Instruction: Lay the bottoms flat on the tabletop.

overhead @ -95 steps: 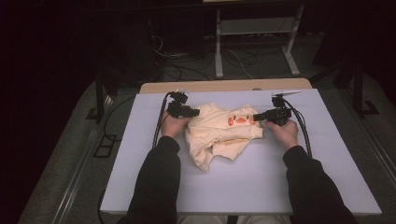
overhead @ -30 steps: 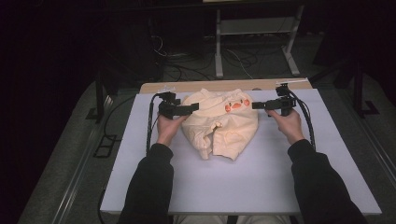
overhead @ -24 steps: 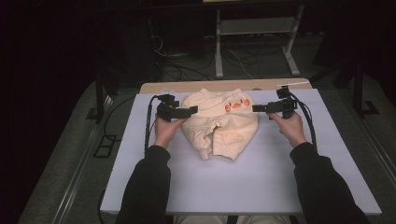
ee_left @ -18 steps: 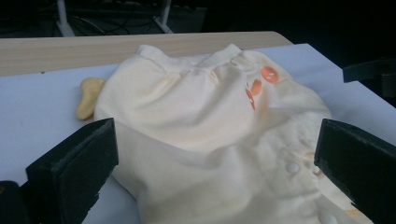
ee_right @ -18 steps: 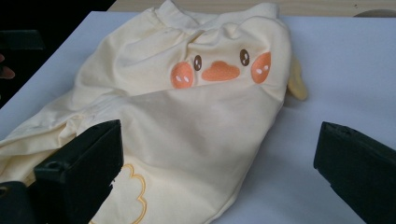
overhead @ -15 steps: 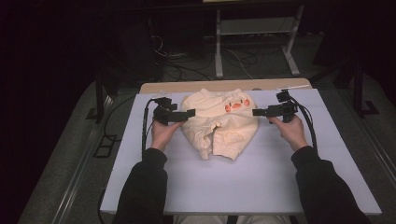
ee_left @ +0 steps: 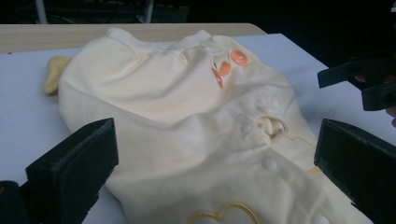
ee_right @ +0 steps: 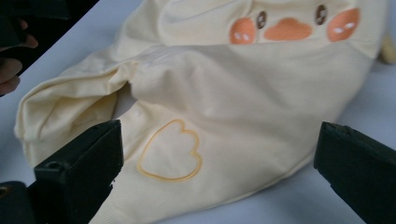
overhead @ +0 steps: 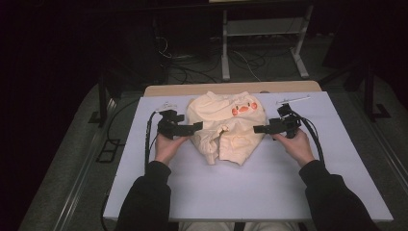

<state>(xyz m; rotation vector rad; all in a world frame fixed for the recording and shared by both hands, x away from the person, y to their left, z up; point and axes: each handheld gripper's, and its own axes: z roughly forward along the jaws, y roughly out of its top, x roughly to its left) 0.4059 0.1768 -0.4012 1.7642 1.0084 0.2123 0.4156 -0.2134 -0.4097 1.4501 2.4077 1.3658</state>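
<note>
On the white table point(overhead: 250, 183), the pale yellow baby garment point(overhead: 226, 127) lies bunched in a heap at the far middle, its duck face with orange cheeks point(overhead: 244, 109) turned up. Both tools have just drawn back from the cloth: the left gripper point(overhead: 198, 126) now sits just off its left edge and the right gripper point(overhead: 256, 129) just off its right, each with jaws spread wide and holding nothing. That release suggests one fold or tug is finished and a fresh grasp comes next

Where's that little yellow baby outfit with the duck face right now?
In the high view, the yellow baby outfit lies crumpled on the white table, toward its far edge, between the left gripper and the right gripper.
</note>
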